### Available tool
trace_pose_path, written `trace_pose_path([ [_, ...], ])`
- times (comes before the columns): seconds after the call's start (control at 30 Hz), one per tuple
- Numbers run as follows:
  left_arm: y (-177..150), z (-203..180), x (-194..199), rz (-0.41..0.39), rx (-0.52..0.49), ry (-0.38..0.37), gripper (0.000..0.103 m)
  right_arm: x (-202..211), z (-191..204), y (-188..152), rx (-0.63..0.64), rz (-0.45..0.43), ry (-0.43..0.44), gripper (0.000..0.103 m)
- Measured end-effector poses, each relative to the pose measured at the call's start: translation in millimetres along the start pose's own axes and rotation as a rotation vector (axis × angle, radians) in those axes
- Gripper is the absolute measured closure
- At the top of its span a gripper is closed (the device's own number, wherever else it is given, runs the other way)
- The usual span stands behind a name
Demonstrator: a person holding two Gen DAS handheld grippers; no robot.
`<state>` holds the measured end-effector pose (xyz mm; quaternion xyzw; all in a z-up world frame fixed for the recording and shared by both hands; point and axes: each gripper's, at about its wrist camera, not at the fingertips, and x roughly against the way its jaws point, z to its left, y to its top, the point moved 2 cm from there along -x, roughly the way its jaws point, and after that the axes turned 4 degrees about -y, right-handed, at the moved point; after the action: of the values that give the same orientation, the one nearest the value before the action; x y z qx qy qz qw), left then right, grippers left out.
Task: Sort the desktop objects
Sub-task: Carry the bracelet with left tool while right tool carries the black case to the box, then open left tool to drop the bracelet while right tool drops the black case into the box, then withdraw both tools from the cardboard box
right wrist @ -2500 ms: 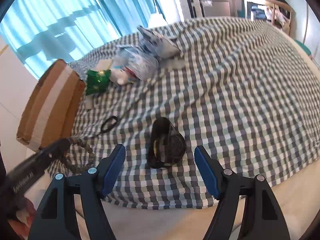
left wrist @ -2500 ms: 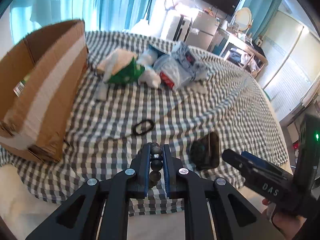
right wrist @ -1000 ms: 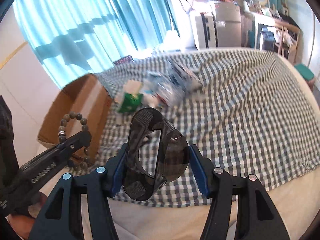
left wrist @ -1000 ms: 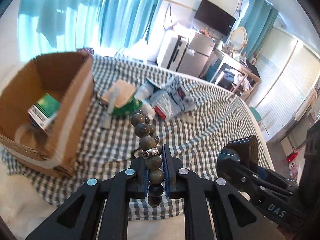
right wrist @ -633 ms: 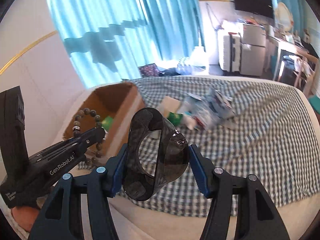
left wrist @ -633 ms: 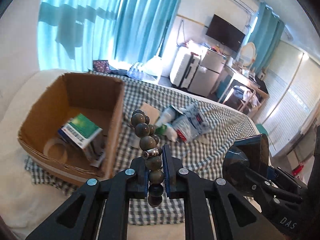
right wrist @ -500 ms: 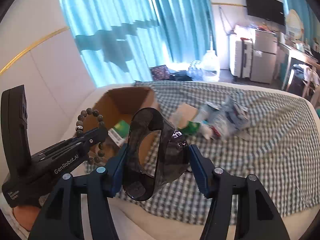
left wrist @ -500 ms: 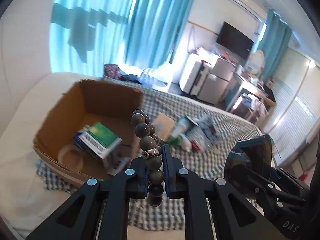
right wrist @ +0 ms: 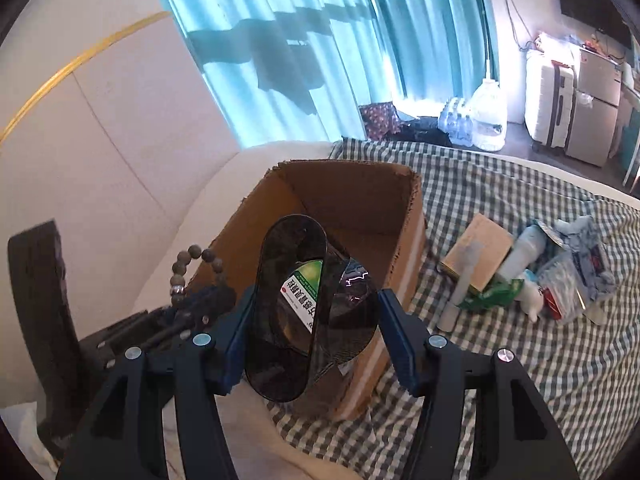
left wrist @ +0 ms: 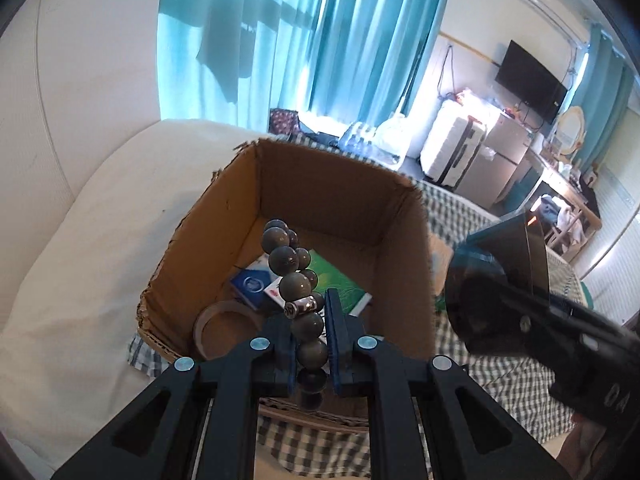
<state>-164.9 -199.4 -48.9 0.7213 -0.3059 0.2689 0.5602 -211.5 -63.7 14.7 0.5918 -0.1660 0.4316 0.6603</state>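
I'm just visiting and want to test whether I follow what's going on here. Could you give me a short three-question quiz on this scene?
1. True or false: the left gripper is shut on a bead bracelet.
2. What does the right gripper hold? A) roll of tape B) dark sunglasses C) bottle
3. Name the open container below both grippers.

Key: 1 true. 2 B. 3 the cardboard box, which already holds a green booklet and a tape roll.

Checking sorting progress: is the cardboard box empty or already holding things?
Holding things. The open cardboard box has a green booklet, a blue packet and a tape roll on its floor.
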Motion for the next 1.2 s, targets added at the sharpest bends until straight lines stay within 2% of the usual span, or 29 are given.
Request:
trace_pose_path([
  [0.07,-1.0,5.0,-8.6,0.018,0.0,0.003,0.092,-14.4,-0.3,7.3,-0.01,0.014,0.012,0.045],
  [0.17,-3.1,7.4,-16.3,0.03,-0.009,0.03,0.09,-28.0,-6.1,15.5,-0.081,0.031,0.082,0.042],
  [0.23,-3.5,8.7,-19.3,0.036,-0.003,0.037,0.084,-32.0,-7.5,19.6,-0.117,0.04,0.115,0.023],
  [0.27,-3.6,9.3,-20.4,0.038,0.008,0.038,0.07,-29.4,-9.6,19.7,-0.13,0.022,0.123,0.023],
  [0.3,-3.6,10.9,-21.2,0.038,0.016,0.043,0.046,-25.4,-12.4,20.0,-0.137,0.002,0.128,0.023],
  [0.37,-4.3,11.5,-17.8,0.025,0.03,0.073,0.024,-15.3,-20.1,18.9,-0.148,-0.026,0.14,0.023],
  [0.43,-6.6,7.7,-9.9,-0.005,0.04,0.071,0.021,1.8,-36.8,12.6,-0.171,-0.059,0.118,0.023],
  [0.5,-10.3,2.8,-5.2,0.002,0.036,0.083,0.01,17.6,-50.0,6.6,-0.185,-0.085,0.088,0.023],
  [0.57,-16.2,-7.5,4.7,-0.018,0.014,0.106,0.01,40.3,-71.5,-7.8,-0.191,-0.109,0.025,0.023],
  [0.7,-31.4,-30.9,24.2,-0.05,-0.006,0.136,0.0,92.2,-111.4,-43.3,-0.193,-0.167,-0.107,0.023],
  [0.83,-45.5,-57.3,32.7,-0.057,-0.011,0.115,0.0,140.3,-149.4,-78.3,-0.223,-0.239,-0.219,0.021],
  [0.97,-63.7,-98.7,44.3,-0.063,-0.042,0.086,0.0,182.3,-172.7,-107.2,-0.227,-0.311,-0.264,0.021],
  [1.2,-91.9,-162.6,50.3,-0.081,-0.148,0.034,0.0,227.8,-193.6,-135.6,-0.191,-0.352,-0.304,0.021],
])
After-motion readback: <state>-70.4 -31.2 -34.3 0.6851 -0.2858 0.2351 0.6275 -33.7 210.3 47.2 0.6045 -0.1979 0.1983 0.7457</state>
